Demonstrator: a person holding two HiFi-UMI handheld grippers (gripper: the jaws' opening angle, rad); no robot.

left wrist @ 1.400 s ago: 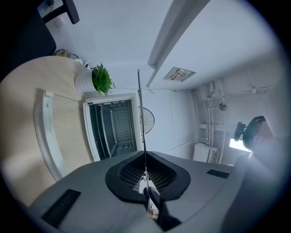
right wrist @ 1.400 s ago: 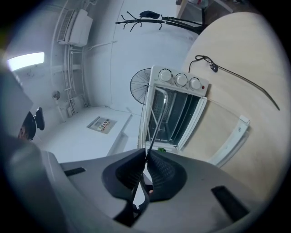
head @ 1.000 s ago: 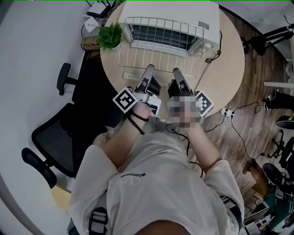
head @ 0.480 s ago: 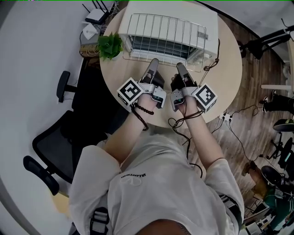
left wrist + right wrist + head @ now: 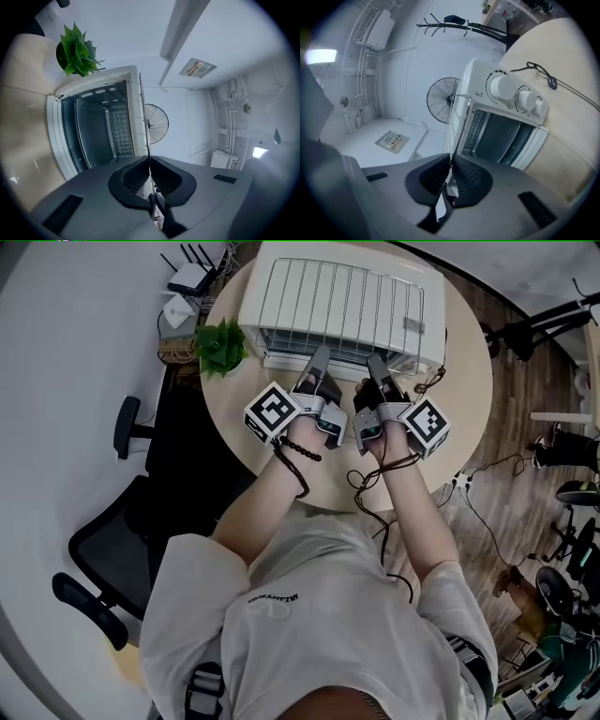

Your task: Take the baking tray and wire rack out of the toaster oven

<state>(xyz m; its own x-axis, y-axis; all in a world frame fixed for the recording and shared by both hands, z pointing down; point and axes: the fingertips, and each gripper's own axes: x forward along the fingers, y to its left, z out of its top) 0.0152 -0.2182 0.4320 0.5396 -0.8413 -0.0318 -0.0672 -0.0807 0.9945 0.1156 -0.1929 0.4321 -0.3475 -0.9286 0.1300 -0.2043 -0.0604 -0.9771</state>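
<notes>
Wire rack [image 5: 330, 302] — clamped by left gripper [image 5: 320, 360], right gripper [image 5: 377, 367].

In the head view's upper centre, the toaster oven [image 5: 431, 310] and the wire rack [image 5: 337, 301] held above it block the table [image 5: 469, 399]. A potted plant [image 5: 222, 341] crowds the oven's left corner and a cable [image 5: 433, 381] its right. Bare tabletop lies open right of centre.

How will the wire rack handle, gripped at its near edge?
Probably stiff: the wire rack lies flat out from the left gripper and right gripper, no sag. Likely light: thin open wire. Its thin bars could pivot in the jaws, dipping the far end.
</notes>
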